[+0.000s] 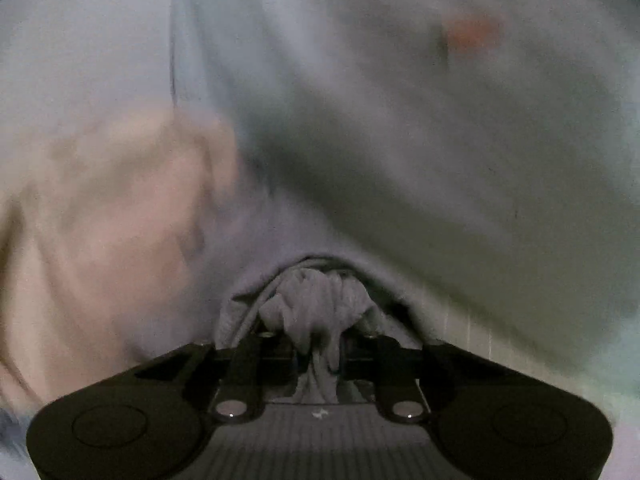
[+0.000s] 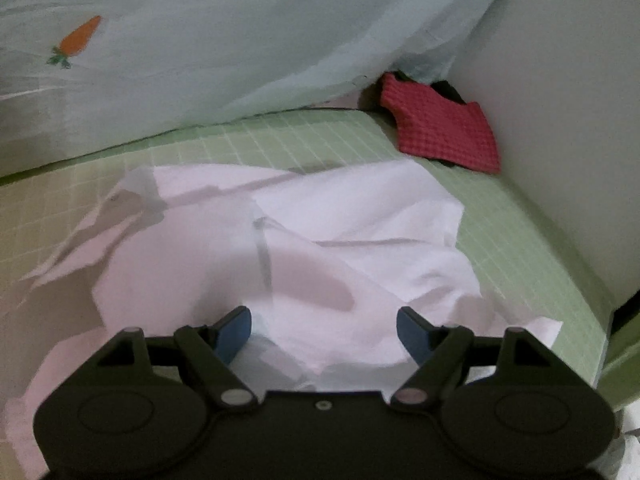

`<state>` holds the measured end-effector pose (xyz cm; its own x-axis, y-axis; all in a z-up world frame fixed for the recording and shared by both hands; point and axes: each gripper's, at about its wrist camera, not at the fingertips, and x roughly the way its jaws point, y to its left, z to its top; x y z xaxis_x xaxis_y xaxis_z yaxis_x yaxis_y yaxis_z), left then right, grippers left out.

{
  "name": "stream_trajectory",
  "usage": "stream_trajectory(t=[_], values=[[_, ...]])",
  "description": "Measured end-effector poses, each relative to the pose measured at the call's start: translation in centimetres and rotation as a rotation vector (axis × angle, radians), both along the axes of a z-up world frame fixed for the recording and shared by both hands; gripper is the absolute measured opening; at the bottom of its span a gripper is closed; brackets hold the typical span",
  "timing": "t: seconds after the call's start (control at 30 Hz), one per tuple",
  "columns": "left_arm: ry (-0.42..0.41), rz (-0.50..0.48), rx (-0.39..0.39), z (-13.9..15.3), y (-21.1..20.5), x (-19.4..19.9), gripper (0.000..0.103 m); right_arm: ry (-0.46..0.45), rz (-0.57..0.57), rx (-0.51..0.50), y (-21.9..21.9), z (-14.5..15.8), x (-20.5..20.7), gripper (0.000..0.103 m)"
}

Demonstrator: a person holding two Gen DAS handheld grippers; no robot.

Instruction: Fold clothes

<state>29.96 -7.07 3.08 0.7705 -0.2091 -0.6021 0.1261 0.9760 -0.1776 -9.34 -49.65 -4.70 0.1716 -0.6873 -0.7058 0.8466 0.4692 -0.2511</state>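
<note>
The left gripper (image 1: 318,354) pinches a bunched fold of the soft, limp white garment (image 2: 360,216) lying crumpled on the green bed (image 2: 520,248); the right gripper (image 2: 323,330) hovers wide above it, best taken at an edge.

A green mattress cover (image 2: 492,240) with a white grid lay beneath. A pale curtain (image 2: 240,40) bearing an embroidered carrot (image 2: 78,38) hung behind it, beside a white wall (image 2: 568,120).

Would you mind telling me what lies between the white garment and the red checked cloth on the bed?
Only bare green grid sheet separates the white garment from the red checked cloth, seen in the right wrist view.
</note>
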Motion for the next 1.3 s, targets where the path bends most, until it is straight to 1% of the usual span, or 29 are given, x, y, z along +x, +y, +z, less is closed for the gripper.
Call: stream_trajectory(t=[0.1,0.17,0.23,0.27,0.33,0.4,0.43,0.47,0.5,0.53,0.57,0.6,0.67,0.7,0.73,0.83,0.97,1.03,1.13,1.2,1.3], values=[[-0.219,0.075,0.044,6.0,2.9,0.7,0.017,0.013,0.009,-0.008,0.3,0.0,0.5,0.080],[-0.351,0.164,0.076,9.3,5.4,1.7,0.017,0.022,0.016,-0.014,0.6,-0.1,0.9,0.080],[-0.464,0.272,0.139,11.1,7.5,2.8,0.017,0.026,0.019,-0.019,0.7,0.0,1.0,0.080],[-0.503,0.333,0.187,11.5,8.4,3.5,0.017,0.028,0.021,-0.023,0.8,0.0,1.1,0.080],[-0.429,0.395,0.254,10.9,10.1,5.9,0.023,0.031,0.019,-0.023,0.9,-0.1,1.1,0.080],[-0.239,0.397,0.231,9.0,11.6,8.1,0.034,0.033,0.015,-0.019,0.9,-0.2,1.2,0.080],[-0.172,0.390,0.200,7.9,12.1,8.4,0.037,0.032,0.012,-0.014,0.9,-0.2,1.2,0.080],[-0.113,0.373,0.168,6.6,12.3,8.2,0.044,0.030,0.009,-0.011,0.8,-0.2,1.2,0.080],[-0.113,0.353,0.163,5.9,11.9,7.3,0.049,0.028,0.006,-0.007,0.8,-0.3,1.3,0.080],[-0.114,0.333,0.159,5.1,11.5,6.4,0.053,0.026,0.005,-0.005,0.8,-0.2,1.2,0.080],[-0.131,0.314,0.184,5.1,10.6,5.3,0.066,0.023,0.008,-0.008,0.9,-0.1,1.2,0.080],[-0.149,0.294,0.209,5.1,9.6,4.3,0.082,0.017,0.012,-0.012,0.9,0.1,1.0,0.080],[-0.192,0.215,0.232,5.3,7.7,2.0,0.092,0.000,0.016,-0.017,1.0,0.4,0.7,0.081],[-0.211,0.175,0.236,5.4,6.9,0.9,0.092,-0.012,0.015,-0.015,0.9,0.6,0.5,0.081],[-0.217,0.150,0.240,5.6,6.3,1.1,0.092,-0.025,0.014,-0.012,0.8,0.7,0.3,0.081],[-0.208,0.118,0.232,5.8,4.7,-1.3,0.093,-0.064,0.016,-0.006,0.7,1.0,-0.5,0.081],[-0.138,0.070,0.108,5.6,2.6,-5.3,0.093,-0.111,0.017,-0.009,1.0,1.4,-2.4,0.081],[-0.087,0.017,0.087,4.4,1.0,-7.2,0.093,-0.137,0.003,0.002,1.0,1.5,-3.7,0.082],[-0.009,-0.090,0.096,2.8,-2.5,-10.2,0.093,-0.166,-0.010,0.028,0.7,1.3,-5.9,0.082],[0.044,-0.155,0.084,1.6,-4.5,-12.7,0.093,-0.169,-0.009,0.032,0.1,1.2,-7.3,0.083],[0.122,-0.223,0.074,-0.1,-8.1,-16.7,0.093,-0.173,-0.011,0.038,-1.2,1.0,-9.5,0.083]])
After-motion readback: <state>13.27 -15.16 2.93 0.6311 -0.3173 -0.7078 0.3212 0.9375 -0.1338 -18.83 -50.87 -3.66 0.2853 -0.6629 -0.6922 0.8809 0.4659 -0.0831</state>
